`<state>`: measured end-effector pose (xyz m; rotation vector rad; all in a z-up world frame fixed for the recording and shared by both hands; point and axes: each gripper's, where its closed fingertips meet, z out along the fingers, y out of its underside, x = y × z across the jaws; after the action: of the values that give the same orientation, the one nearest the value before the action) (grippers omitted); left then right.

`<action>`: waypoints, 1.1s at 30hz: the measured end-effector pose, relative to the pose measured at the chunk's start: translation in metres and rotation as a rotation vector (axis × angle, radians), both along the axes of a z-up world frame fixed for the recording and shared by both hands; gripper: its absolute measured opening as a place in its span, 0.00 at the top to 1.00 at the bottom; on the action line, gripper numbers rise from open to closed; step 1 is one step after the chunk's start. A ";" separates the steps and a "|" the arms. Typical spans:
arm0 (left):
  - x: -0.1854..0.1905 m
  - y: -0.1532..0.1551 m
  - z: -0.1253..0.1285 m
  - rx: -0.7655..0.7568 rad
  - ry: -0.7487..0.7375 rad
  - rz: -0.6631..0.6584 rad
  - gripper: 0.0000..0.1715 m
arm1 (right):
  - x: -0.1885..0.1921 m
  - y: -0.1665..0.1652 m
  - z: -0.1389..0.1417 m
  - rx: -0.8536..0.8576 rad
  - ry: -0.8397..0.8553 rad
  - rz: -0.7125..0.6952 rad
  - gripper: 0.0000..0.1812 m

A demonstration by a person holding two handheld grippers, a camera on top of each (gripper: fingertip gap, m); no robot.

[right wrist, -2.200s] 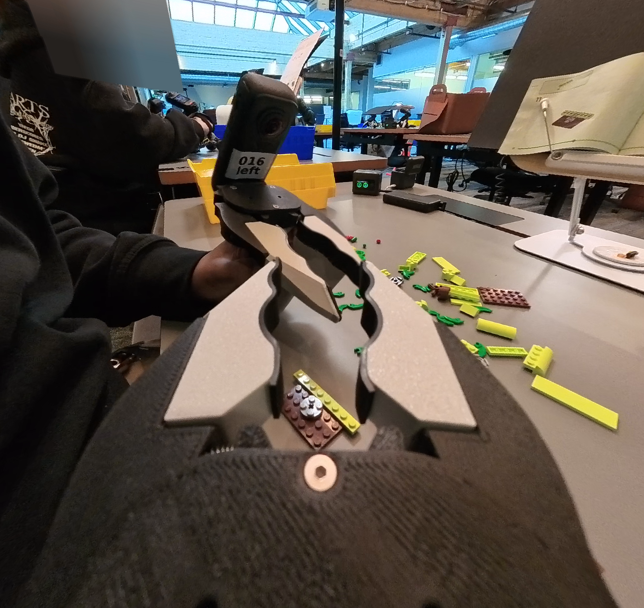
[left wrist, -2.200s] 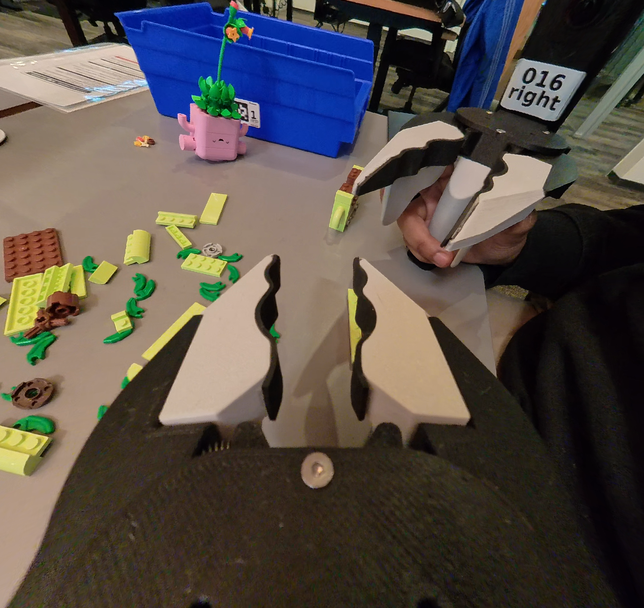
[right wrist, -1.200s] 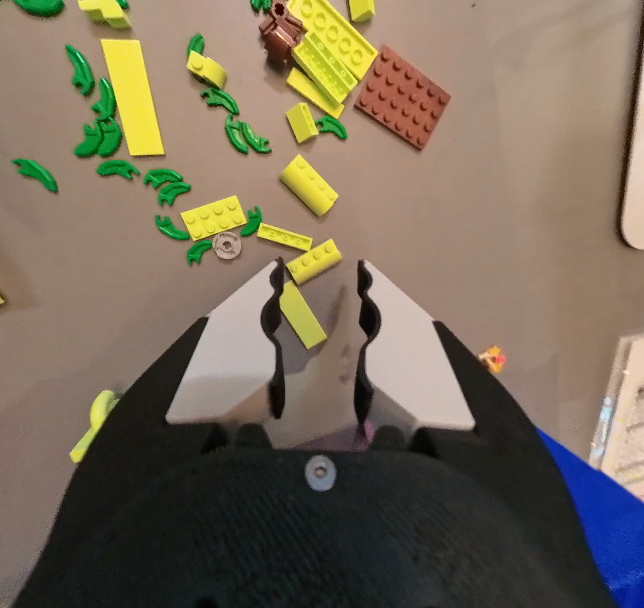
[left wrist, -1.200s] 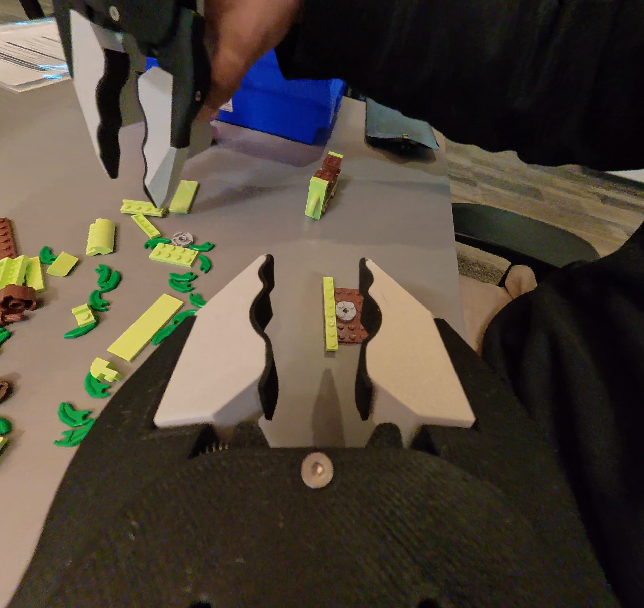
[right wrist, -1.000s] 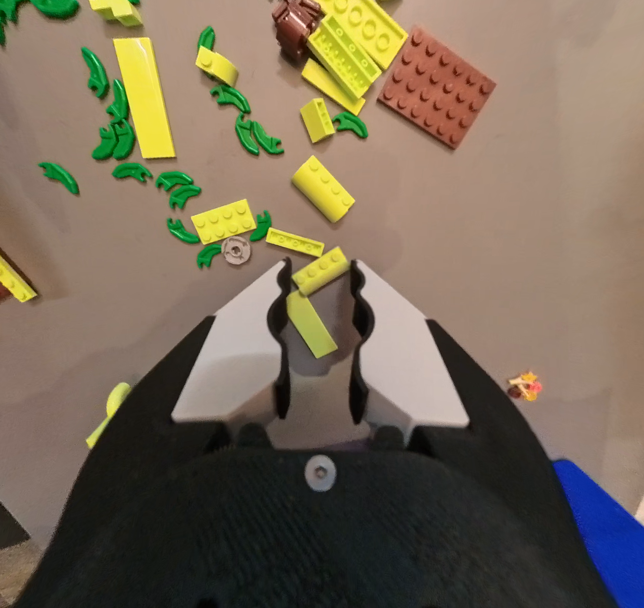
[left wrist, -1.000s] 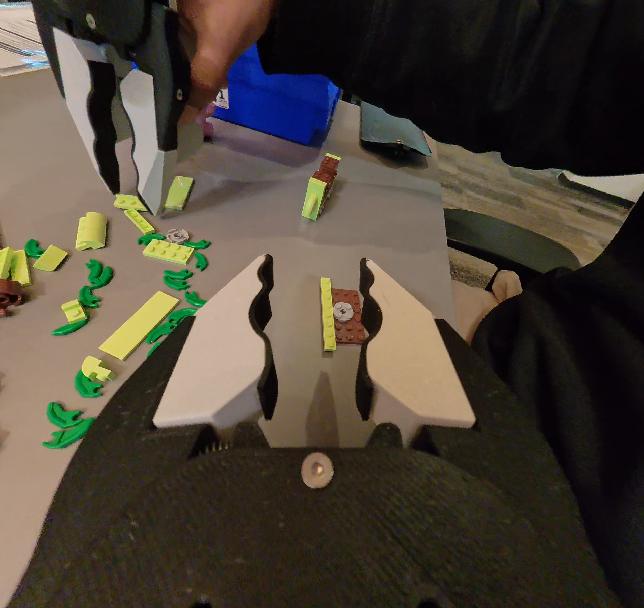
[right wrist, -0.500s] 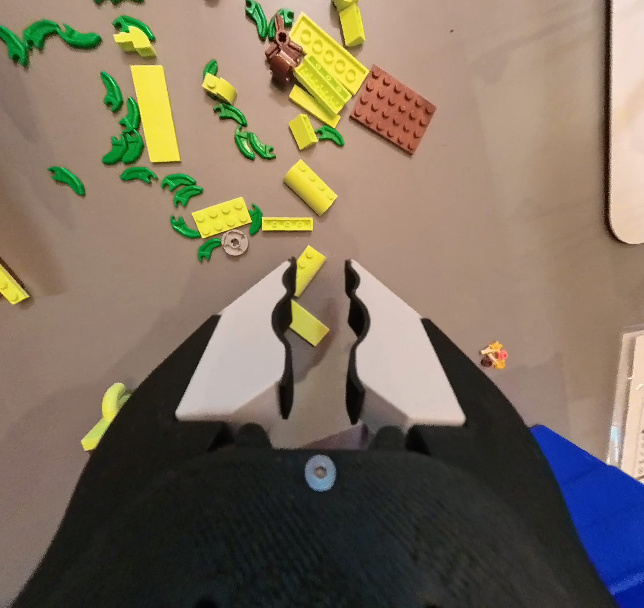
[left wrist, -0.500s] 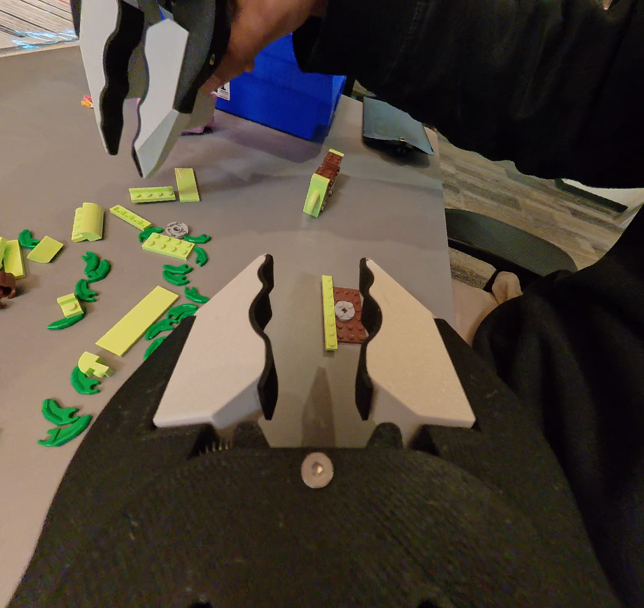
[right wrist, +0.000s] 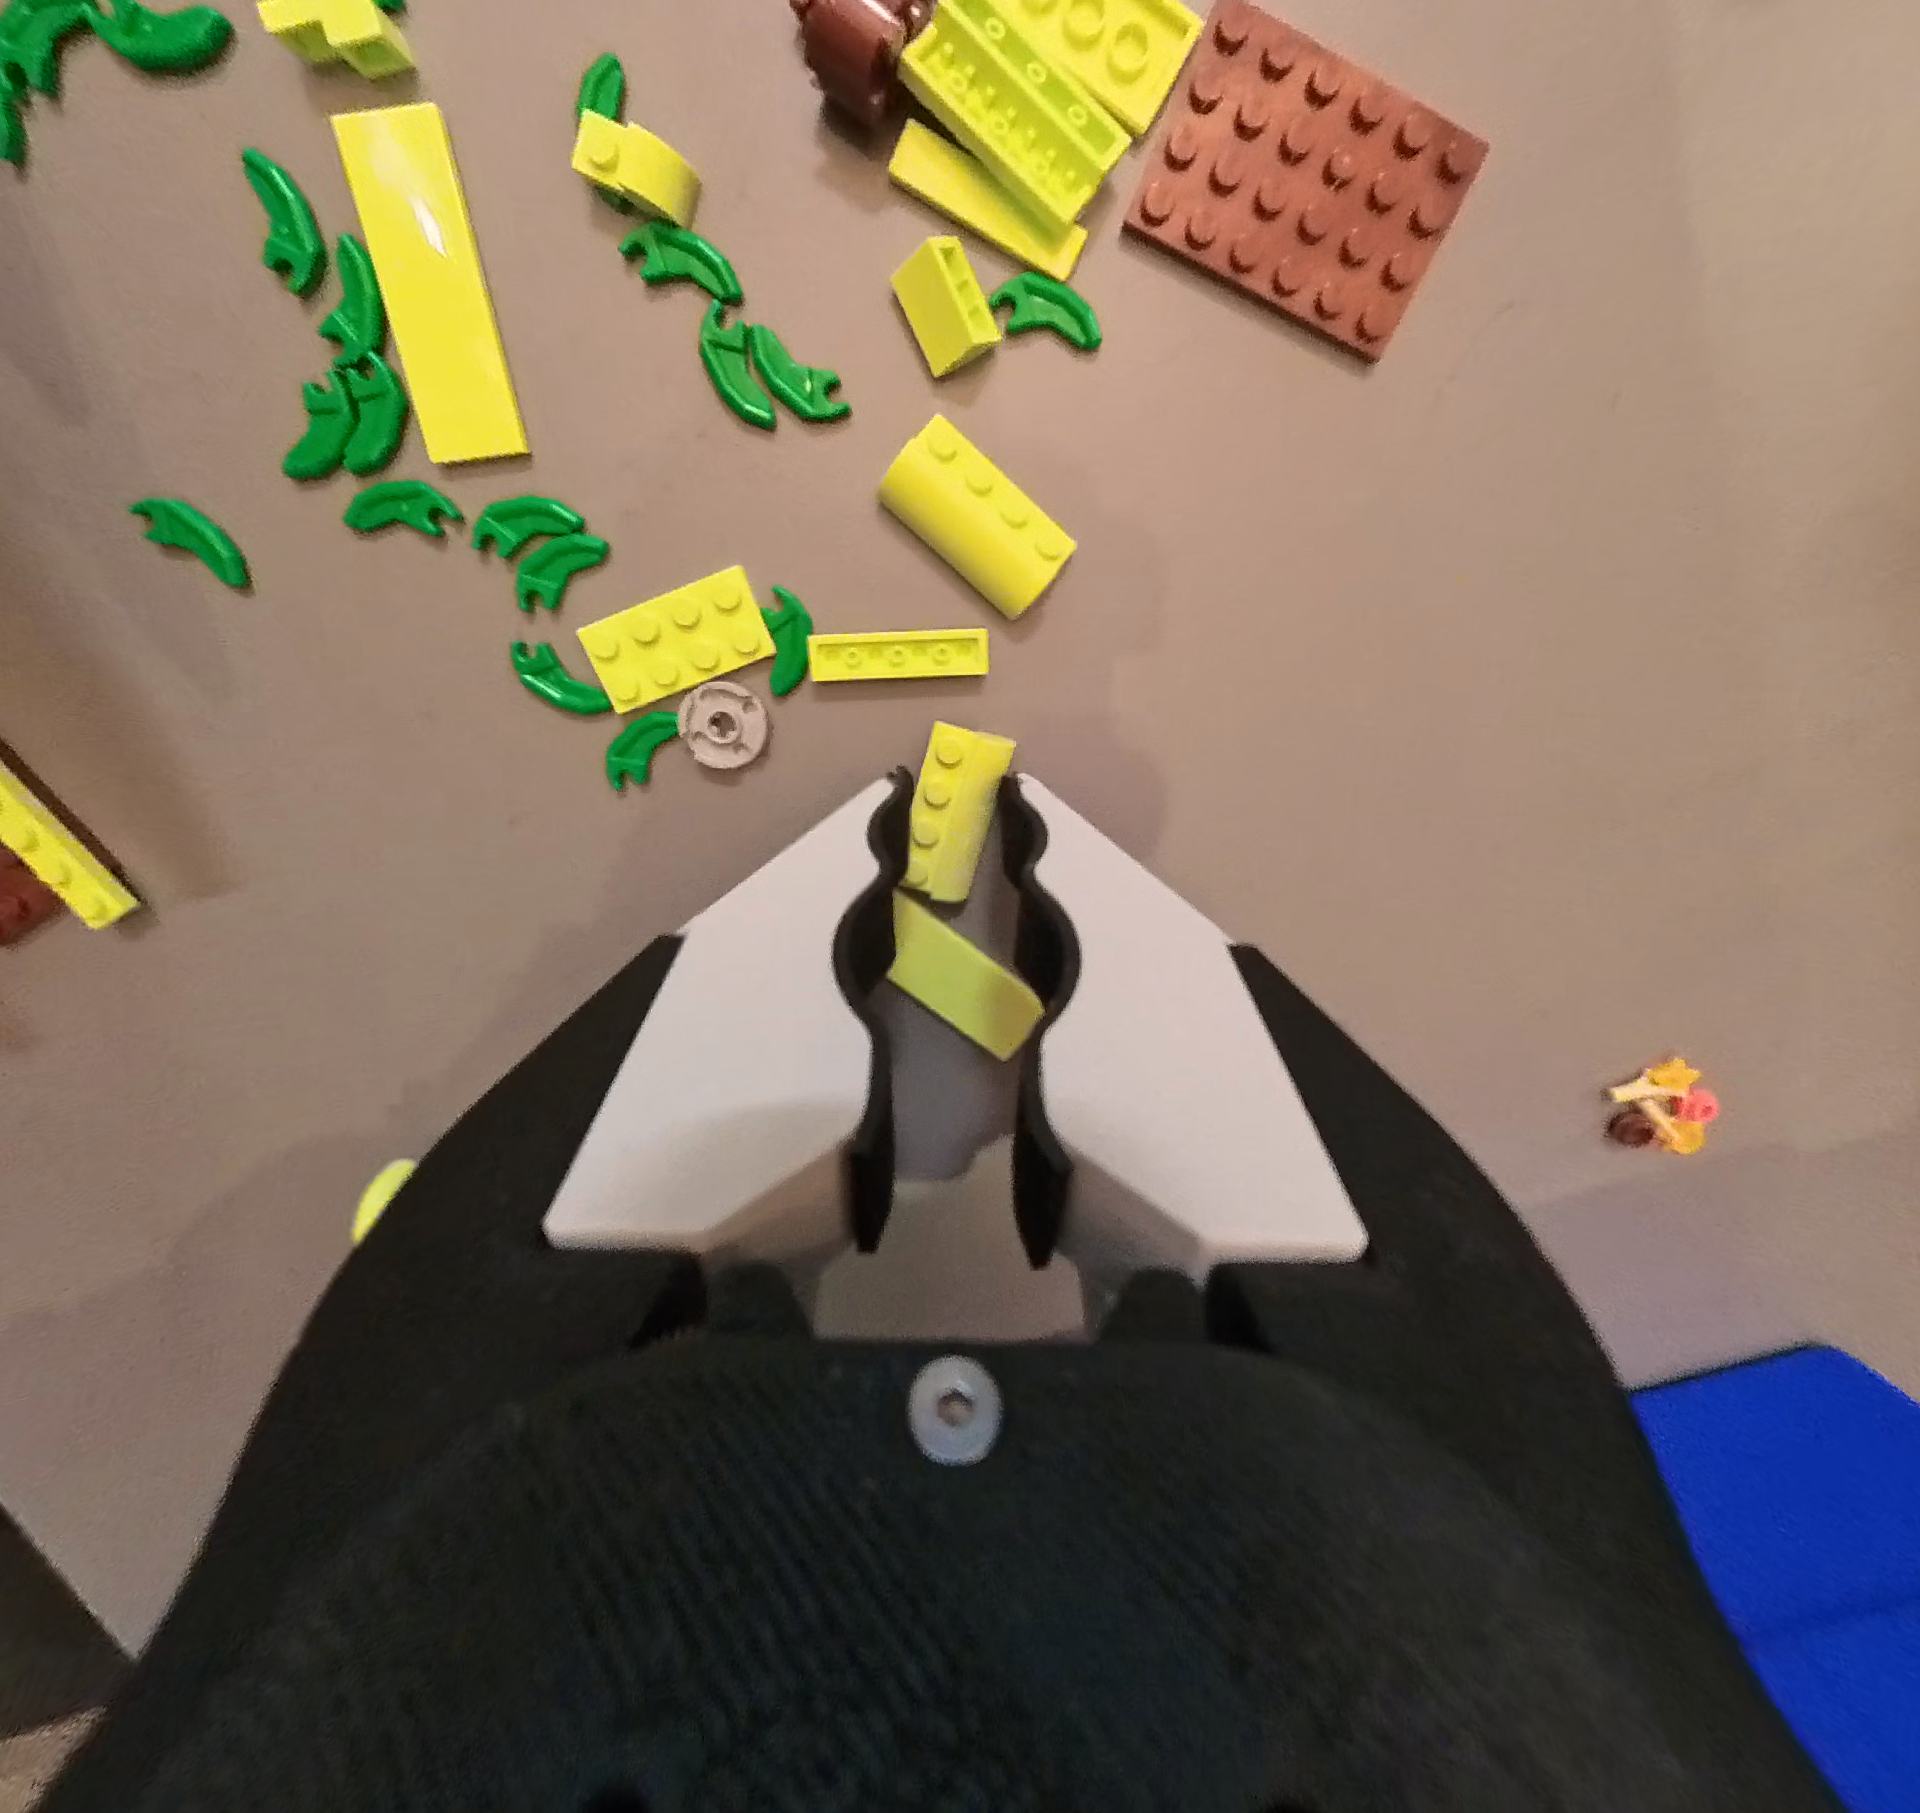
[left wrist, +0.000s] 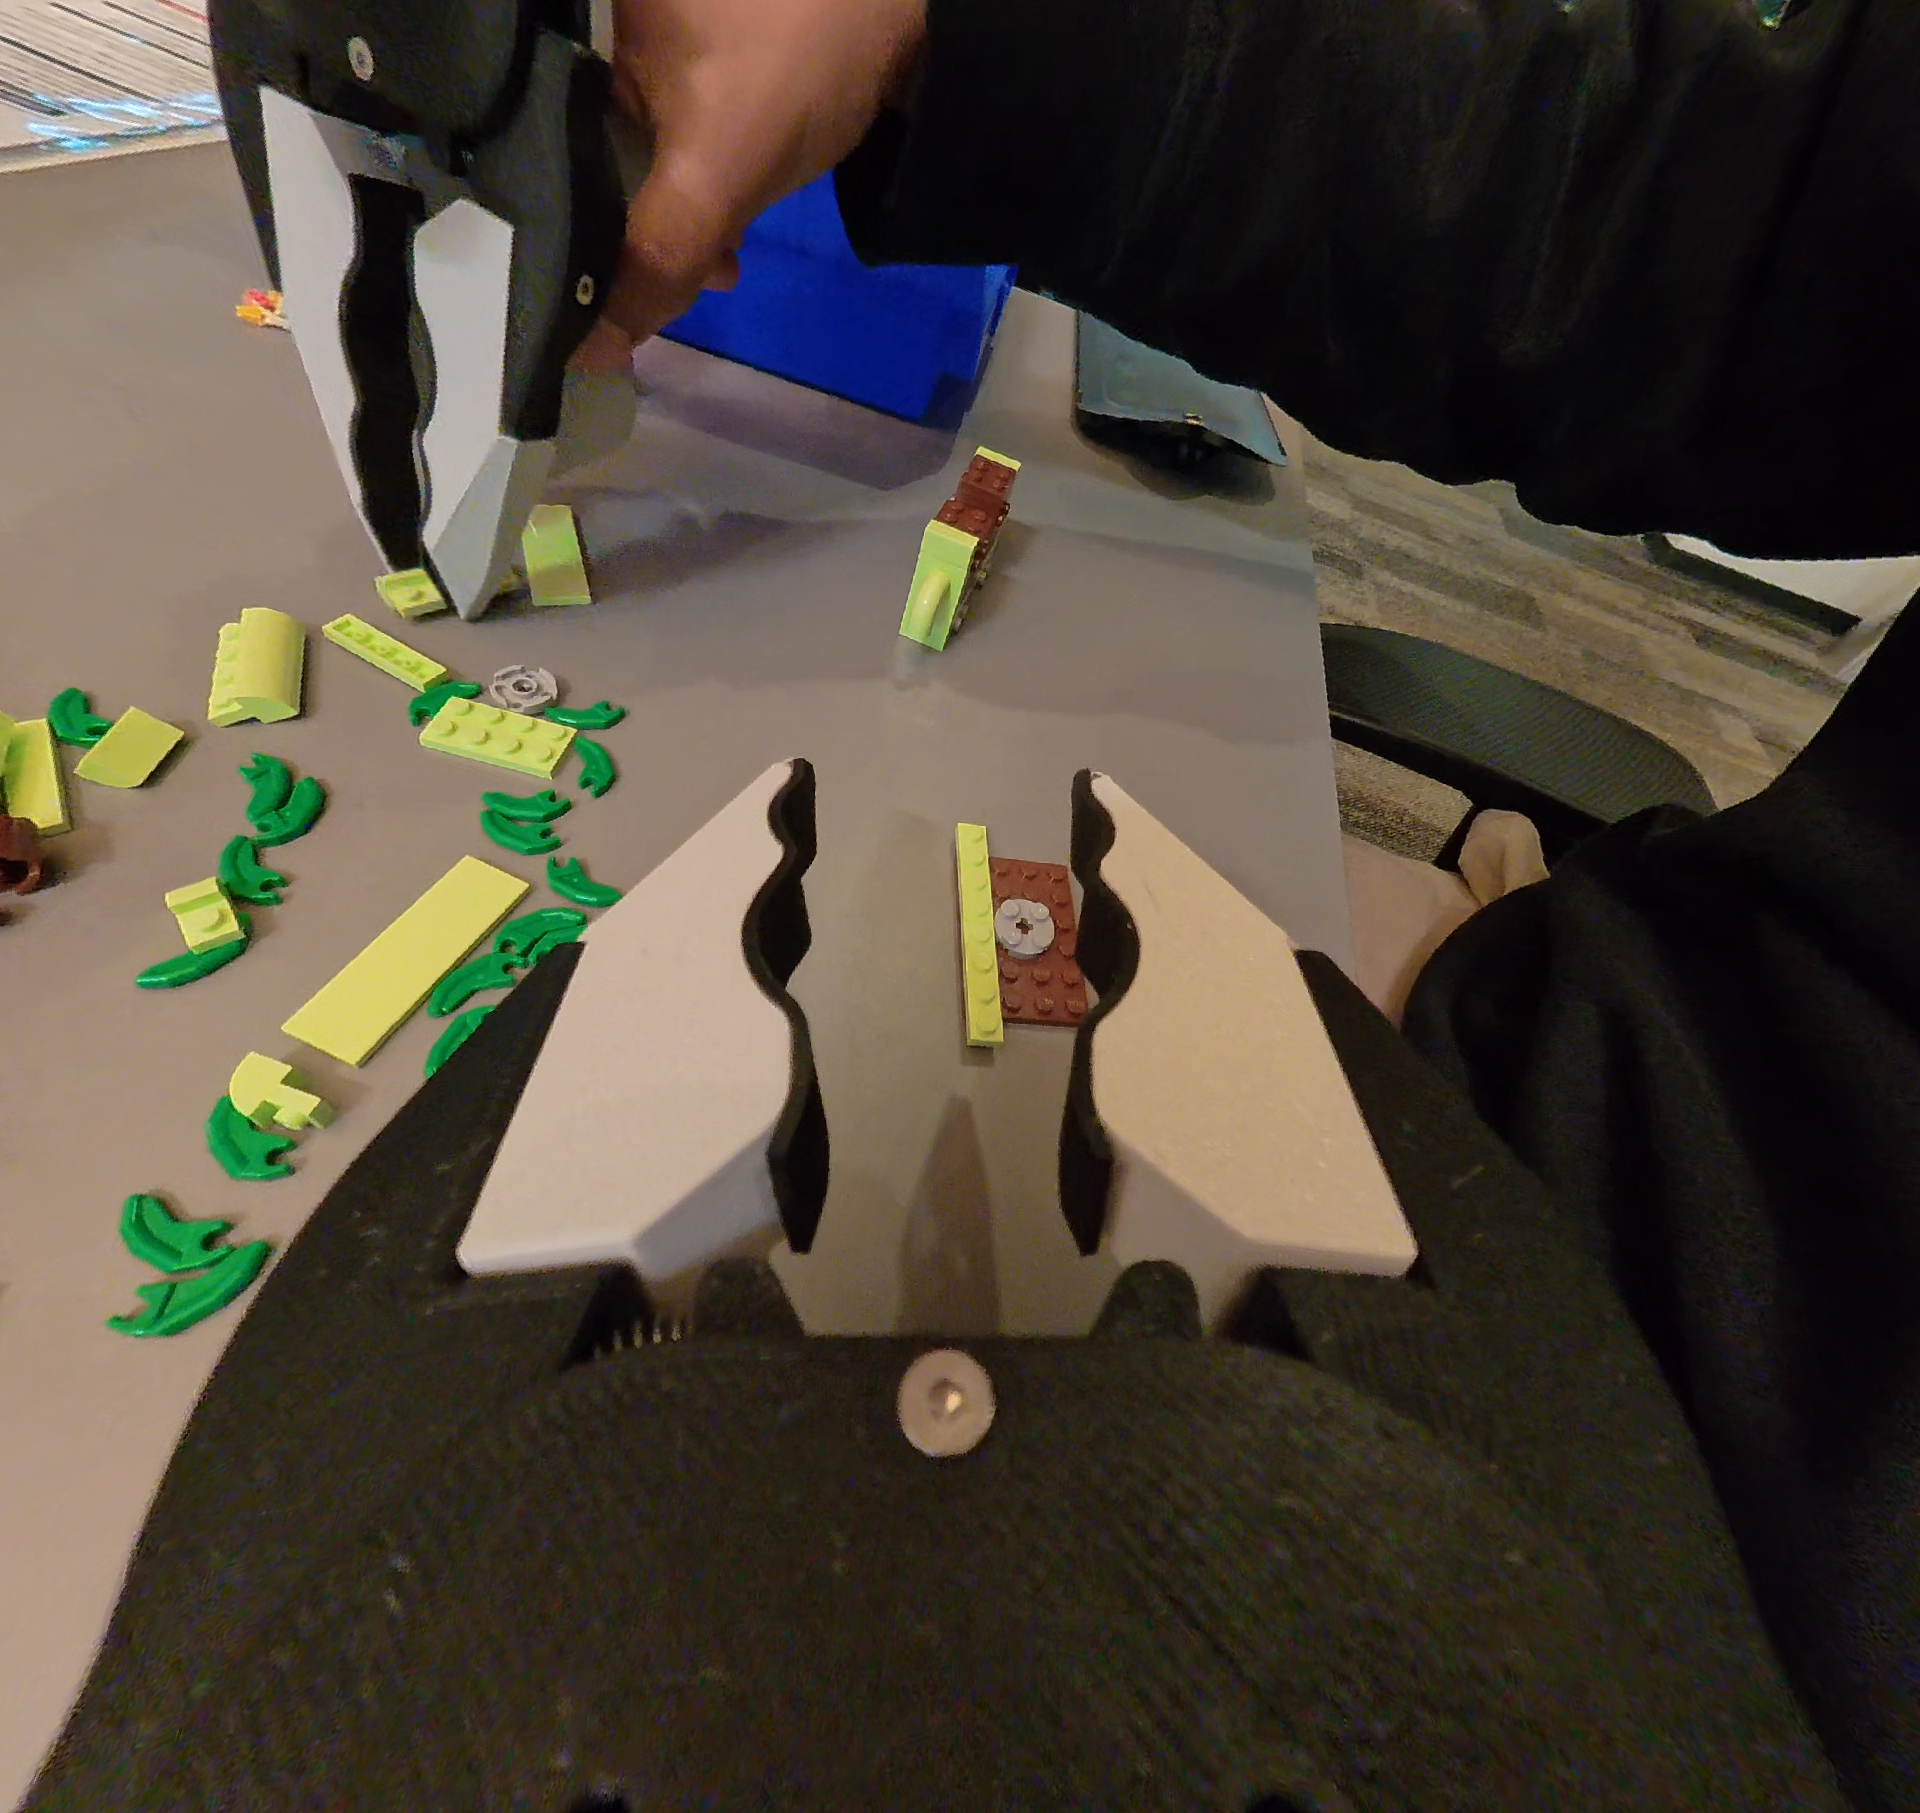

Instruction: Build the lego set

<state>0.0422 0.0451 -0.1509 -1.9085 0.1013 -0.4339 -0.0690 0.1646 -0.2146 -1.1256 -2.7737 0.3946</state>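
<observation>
Right tongs [right wrist: 956, 807] narrowed around lime plate [right wrist: 951, 813] on tabletop [right wrist: 1351, 724], not visibly clamped | plate's long axis runs along fingers | left tongs [left wrist: 940, 880] open, idle over brown assembly [left wrist: 1023, 937] | we close next

The left wrist view looks low and forward across the table [left wrist: 1091, 641], while the right wrist view faces straight down, close; both share the lime plate [left wrist: 497, 737] [right wrist: 675, 649] near ten o'clock.
</observation>
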 end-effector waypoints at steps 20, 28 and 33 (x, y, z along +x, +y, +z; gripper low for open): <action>0.030 0.002 -0.041 -0.224 0.234 -0.129 0.66 | 0.162 -0.099 0.002 -0.217 0.045 -0.439 0.92; 0.036 0.001 -0.046 -0.247 0.268 -0.163 0.71 | 0.165 -0.103 0.004 -0.196 0.052 -0.388 0.80; 0.034 0.002 -0.049 -0.266 0.272 -0.148 0.72 | 0.176 -0.091 0.001 -0.132 0.034 -0.304 0.84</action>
<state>0.0760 0.0467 -0.2001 -2.2239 0.3824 -0.2950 0.1071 0.0734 -0.2141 -1.5266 -2.5207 0.5586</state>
